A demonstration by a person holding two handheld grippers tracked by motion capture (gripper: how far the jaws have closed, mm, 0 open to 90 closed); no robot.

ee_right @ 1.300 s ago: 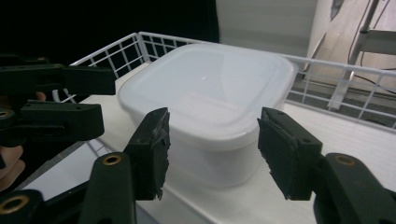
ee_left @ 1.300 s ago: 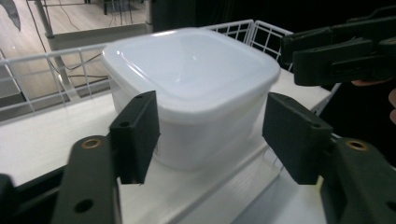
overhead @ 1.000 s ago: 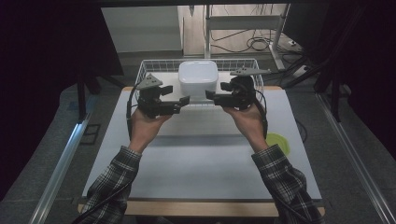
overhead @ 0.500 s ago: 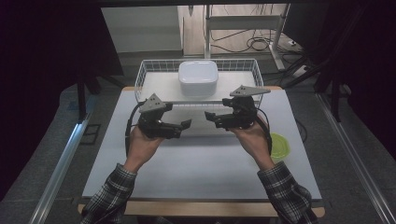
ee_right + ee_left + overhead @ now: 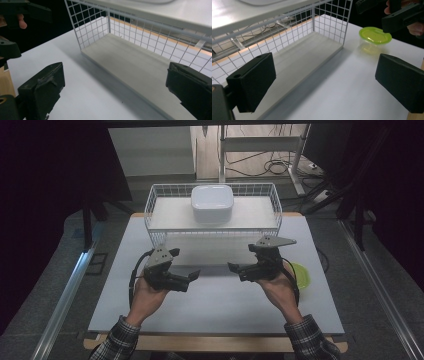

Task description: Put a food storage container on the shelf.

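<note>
So the big white table has a white wire-mesh basket rack at its far edge, and the white square plastic container sits on the rack's upper shelf, dead centre. The left gripper and right gripper hover low over the table, tips facing each other, well short of it. Both have just been opening and gape wide, nothing between them. The container lies straight ahead and above, about equally far from either hand. A small green-lidded tub sits beside the right hand.

floor: grey | metal rack w/ cables behind table | dark curtains both sides
</note>
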